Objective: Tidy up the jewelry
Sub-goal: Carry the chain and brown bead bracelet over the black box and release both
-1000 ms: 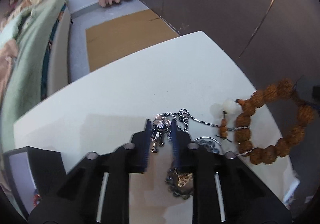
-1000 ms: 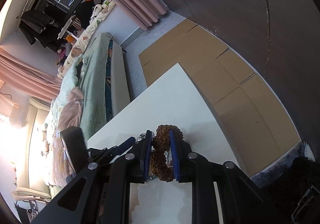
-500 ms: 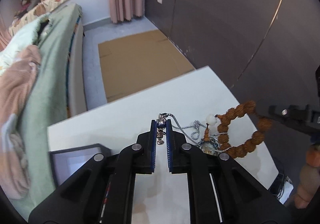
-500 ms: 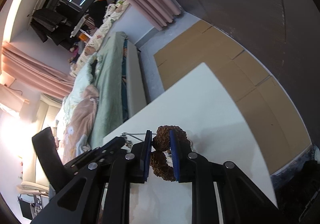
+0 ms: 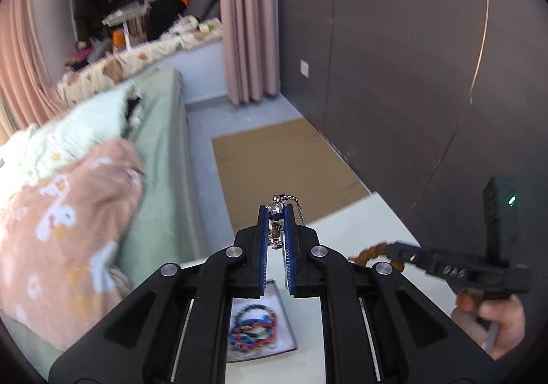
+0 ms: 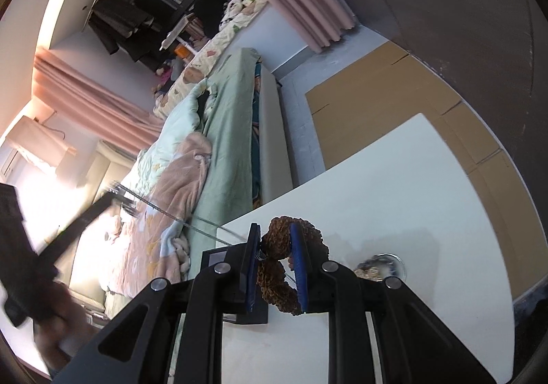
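- Far left and low under your left tool, there's the open box (image 5: 274, 343) on the white table (image 5: 370, 213) — a tangle of red and blue bracelets (image 5: 251, 325) already sits inside, so part of the sorting looks done.
- Your left gripper (image 5: 275, 213) is up off the table, its jaws pinching the silver pendant (image 5: 276, 225) right at the tips; the silver chain (image 5: 297, 209) loops out to the right and trails down. It's small, shiny and dangly, so expect it to swing.
- Your right gripper (image 6: 275, 243) is also raised, clamped on the brown bead bracelet (image 6: 279, 267): knobbly, rough beads, the loop bunched between the blue pads.
- Further right, a small round glass dish (image 6: 383, 264) with more jewellery waits near the table's right side.
- My read: both pieces are lifted but neither is placed yet; the dish contents also look left to do.
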